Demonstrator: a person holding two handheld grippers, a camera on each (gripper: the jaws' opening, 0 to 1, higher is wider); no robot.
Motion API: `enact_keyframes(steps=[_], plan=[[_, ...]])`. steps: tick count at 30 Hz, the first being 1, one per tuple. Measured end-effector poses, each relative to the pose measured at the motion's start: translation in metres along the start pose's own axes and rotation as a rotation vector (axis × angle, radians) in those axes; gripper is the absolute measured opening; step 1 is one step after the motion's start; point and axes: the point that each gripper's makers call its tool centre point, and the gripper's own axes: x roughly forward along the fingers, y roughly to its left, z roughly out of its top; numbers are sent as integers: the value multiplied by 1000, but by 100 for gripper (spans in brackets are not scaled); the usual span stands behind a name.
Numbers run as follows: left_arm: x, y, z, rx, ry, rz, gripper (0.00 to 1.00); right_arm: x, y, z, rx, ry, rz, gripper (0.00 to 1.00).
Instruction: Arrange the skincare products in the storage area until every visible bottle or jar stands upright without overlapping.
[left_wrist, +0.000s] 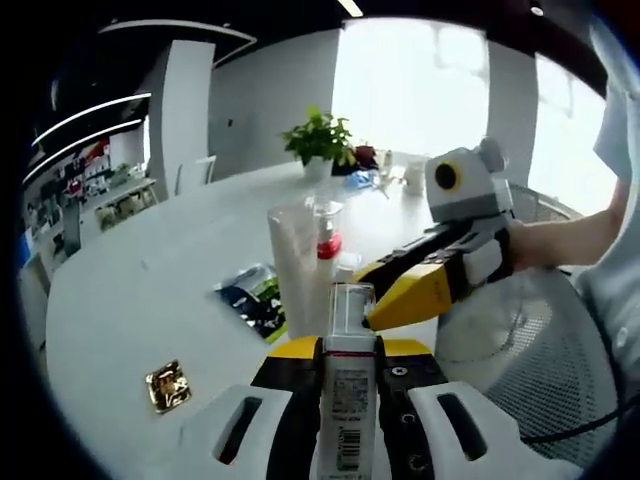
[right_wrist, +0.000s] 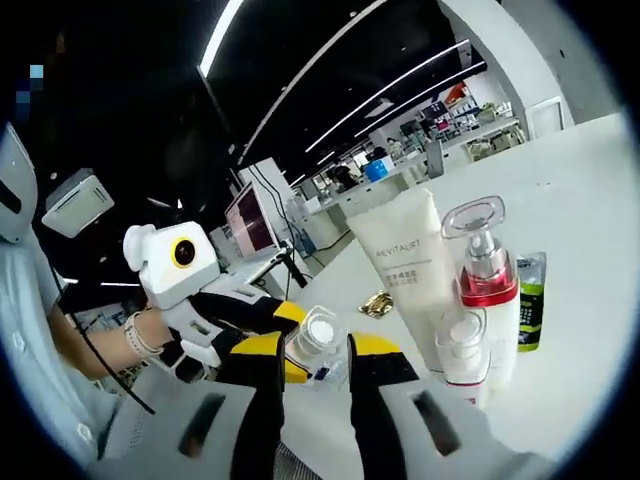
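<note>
My left gripper (left_wrist: 350, 347) is shut on a slim white bottle with a clear cap (left_wrist: 349, 395), held up over the table edge. In the right gripper view the same bottle (right_wrist: 318, 335) shows cap-first in the left gripper (right_wrist: 285, 330). My right gripper (right_wrist: 317, 348) is open, its yellow tips either side of that cap and a little short of it; in the left gripper view it (left_wrist: 385, 300) reaches in from the right. On the white table (left_wrist: 150, 290) stand a white tube (right_wrist: 410, 265), a red-collared pump bottle (right_wrist: 485, 270) and a small clear-capped bottle (right_wrist: 465, 350), close together.
A dark and green sachet (left_wrist: 252, 298) lies flat beside the tube, and a gold packet (left_wrist: 168, 386) sits nearer the table edge. A potted plant (left_wrist: 320, 140) and cups stand at the far end. A white mesh chair (left_wrist: 520, 340) is under the right hand.
</note>
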Motion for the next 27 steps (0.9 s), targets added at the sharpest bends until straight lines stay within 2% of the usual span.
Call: enact_keyframes(steps=[17,19,27], plan=[[10,2,-7,23,25,9,17,-1,8,8,-78,-29,3,19],[12,2,-7,28,23,9,17,-1,10,9,-110,-31,4,19],[21,2,-19,38,54,5,17,4,14,0,-184,18,3,20]])
